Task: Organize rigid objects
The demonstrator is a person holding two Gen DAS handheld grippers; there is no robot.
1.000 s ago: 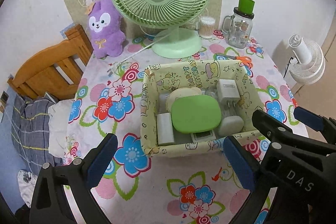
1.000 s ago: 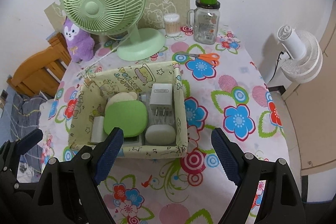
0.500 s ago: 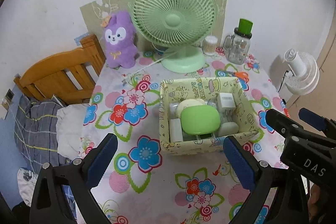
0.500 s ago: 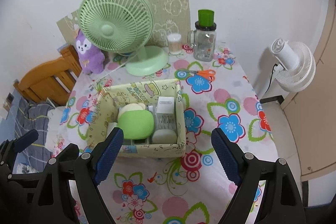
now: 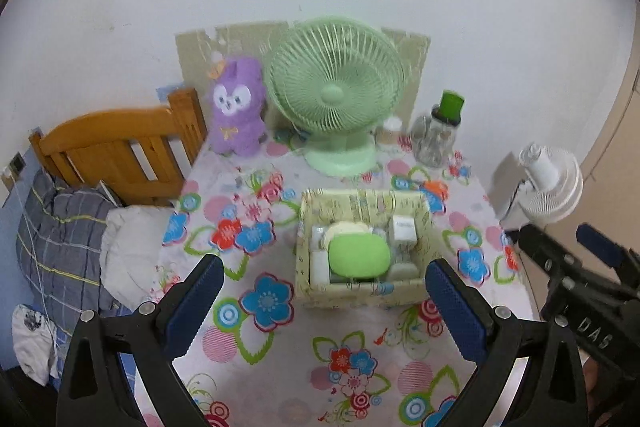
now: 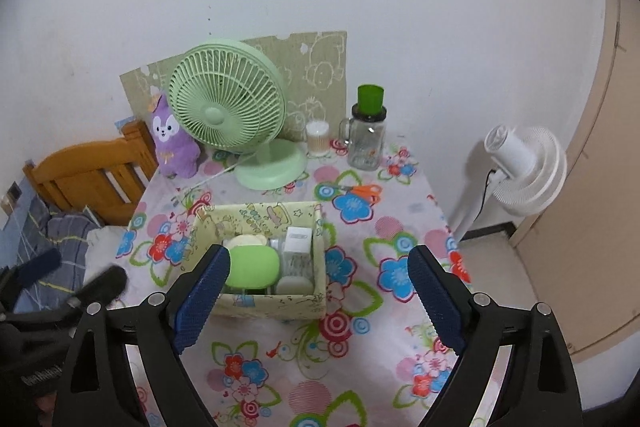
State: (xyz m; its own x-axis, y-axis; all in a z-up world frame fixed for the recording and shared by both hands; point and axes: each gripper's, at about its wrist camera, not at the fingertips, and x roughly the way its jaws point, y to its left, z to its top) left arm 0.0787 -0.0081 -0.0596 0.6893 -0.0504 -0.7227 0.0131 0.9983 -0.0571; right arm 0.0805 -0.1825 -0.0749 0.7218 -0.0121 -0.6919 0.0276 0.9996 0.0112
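Observation:
A pale yellow fabric basket point(image 5: 362, 293) point(image 6: 264, 301) stands on the flowered table. In it lie a green oval case point(image 5: 359, 255) point(image 6: 252, 267), a white charger point(image 5: 403, 229) point(image 6: 298, 240), a round cream case point(image 6: 244, 241) and other small white items. My left gripper point(image 5: 320, 291) is open and empty, held high above the table's near side. My right gripper point(image 6: 318, 287) is open and empty, also high above and short of the basket. The right gripper also shows in the left wrist view point(image 5: 568, 247).
A green desk fan point(image 6: 236, 119), a purple plush point(image 6: 172, 141), a cotton swab jar point(image 6: 318, 139), a glass jar with a green lid point(image 6: 366, 135) and orange scissors point(image 6: 362, 190) stand at the back. A wooden bed point(image 5: 116, 151) is left; a white floor fan point(image 6: 520, 167) is right.
Both grippers have drawn back and up from the basket, so the table and basket look smaller and farther. Both stayed open and empty.

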